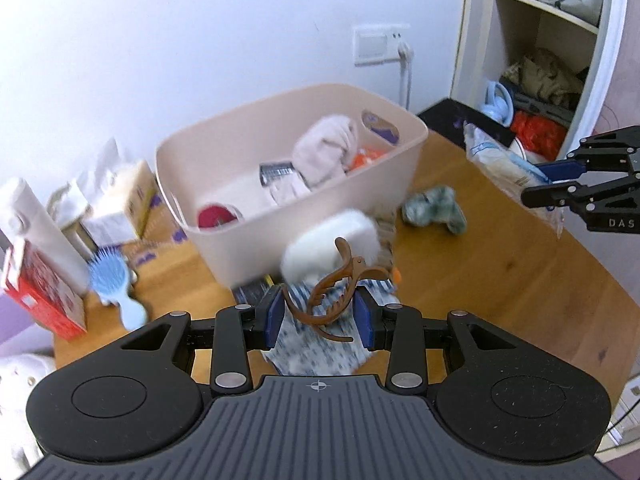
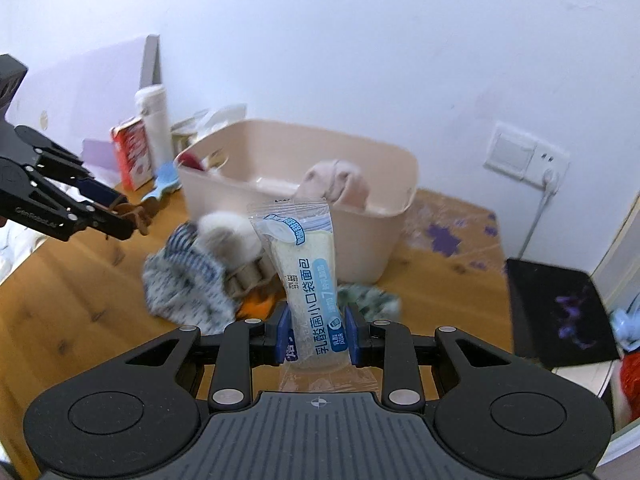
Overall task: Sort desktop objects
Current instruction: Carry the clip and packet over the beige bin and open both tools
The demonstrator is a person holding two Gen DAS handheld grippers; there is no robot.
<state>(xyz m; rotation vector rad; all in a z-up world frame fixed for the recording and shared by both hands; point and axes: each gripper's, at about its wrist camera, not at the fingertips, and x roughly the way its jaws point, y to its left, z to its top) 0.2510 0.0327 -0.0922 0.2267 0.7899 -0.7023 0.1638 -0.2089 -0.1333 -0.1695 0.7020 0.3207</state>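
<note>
Currently my left gripper is clamped partway on a brown hair claw, and my right gripper is pinched narrowly on a bread packet, both held above the table before the beige bin.

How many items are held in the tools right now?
2. A brown plastic claw hair clip sits in the left tool; a clear packaged bread bag in the right tool. Nothing hidden between the pads.

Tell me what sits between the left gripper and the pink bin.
In the left wrist view, a white fluffy item on patterned cloth lies between the left gripper and the bin.
</note>
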